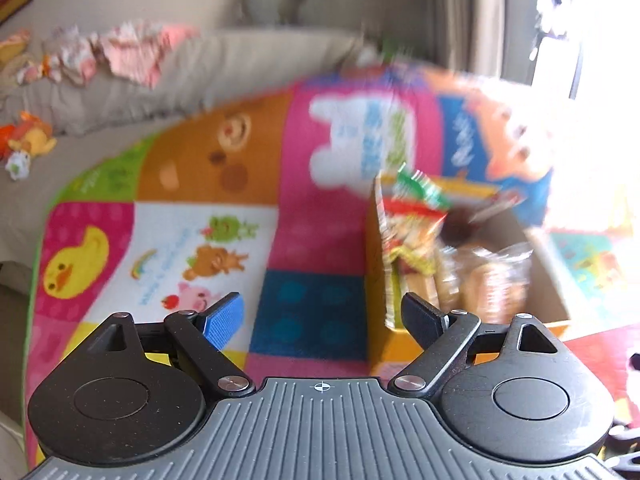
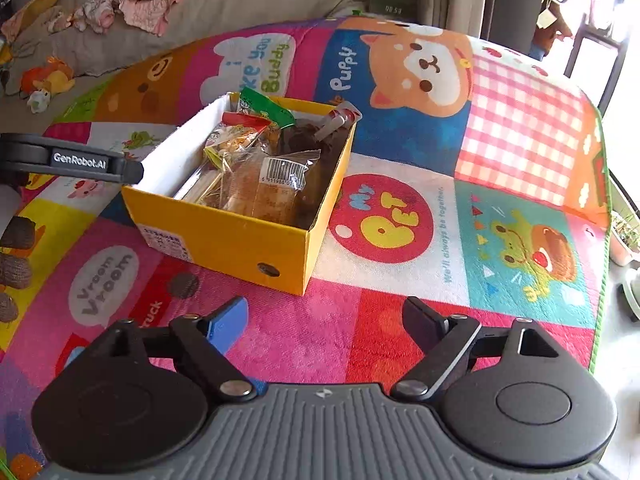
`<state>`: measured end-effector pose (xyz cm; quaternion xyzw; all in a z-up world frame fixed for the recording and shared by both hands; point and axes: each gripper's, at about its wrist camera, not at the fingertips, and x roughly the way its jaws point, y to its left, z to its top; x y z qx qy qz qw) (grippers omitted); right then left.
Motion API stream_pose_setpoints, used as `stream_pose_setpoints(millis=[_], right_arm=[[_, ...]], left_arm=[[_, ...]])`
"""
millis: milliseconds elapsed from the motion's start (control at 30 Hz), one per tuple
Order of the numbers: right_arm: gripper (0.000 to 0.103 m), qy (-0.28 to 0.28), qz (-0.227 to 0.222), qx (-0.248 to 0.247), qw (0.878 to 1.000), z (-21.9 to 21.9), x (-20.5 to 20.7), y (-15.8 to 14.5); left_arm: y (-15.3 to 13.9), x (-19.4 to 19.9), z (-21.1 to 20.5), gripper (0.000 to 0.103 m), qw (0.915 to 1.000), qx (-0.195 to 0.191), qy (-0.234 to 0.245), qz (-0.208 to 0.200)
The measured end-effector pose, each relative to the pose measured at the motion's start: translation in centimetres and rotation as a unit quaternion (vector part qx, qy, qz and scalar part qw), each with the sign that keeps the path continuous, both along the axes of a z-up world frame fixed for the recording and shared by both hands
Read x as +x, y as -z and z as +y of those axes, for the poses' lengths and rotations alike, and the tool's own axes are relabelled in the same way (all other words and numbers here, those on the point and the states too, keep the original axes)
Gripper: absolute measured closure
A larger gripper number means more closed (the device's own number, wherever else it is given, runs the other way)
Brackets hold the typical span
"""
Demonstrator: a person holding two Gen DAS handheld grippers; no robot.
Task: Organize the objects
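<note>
A yellow cardboard box (image 2: 224, 240) stands on a colourful play mat. Inside it lie a green and red snack packet (image 2: 262, 112), clear-wrapped bread with a barcode (image 2: 276, 184) and a dark brown item (image 2: 304, 136). My right gripper (image 2: 326, 314) hovers open over the mat in front of the box, with nothing between its fingers. My left gripper (image 2: 134, 172) comes in from the left beside the box's left wall. The blurred left wrist view shows the left gripper (image 1: 324, 312) open and empty, with the box (image 1: 400, 340) and its snack packet (image 1: 412, 216) just right of its right finger.
The play mat (image 2: 400, 220) covers the floor around the box. A grey sofa with strewn clothes (image 2: 140, 4) runs along the back, and a plush toy (image 2: 48, 78) lies at its foot. Brown knitted shapes (image 2: 16, 236) sit at the left edge. Bright window light fills the right.
</note>
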<state>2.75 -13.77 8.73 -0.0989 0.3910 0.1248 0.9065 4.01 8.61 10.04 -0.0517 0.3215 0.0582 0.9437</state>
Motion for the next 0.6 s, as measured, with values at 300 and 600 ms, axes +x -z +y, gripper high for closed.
stream_pose_setpoints(millis=[300,600], right_arm=[[0.0,0.076,-0.058,0.037,0.995,-0.6,-11.8,-4.1],[0.0,0.12,-0.035,0.042,0.991,-2.6,-12.1,0.1]], left_arm=[[-3.3,-13.0,-1.0,0.013,0.9992,-0.03,-0.017,-0.019],[4.2,-15.8,-4.9,0.013,0.9991,0.021,0.019,0.03]])
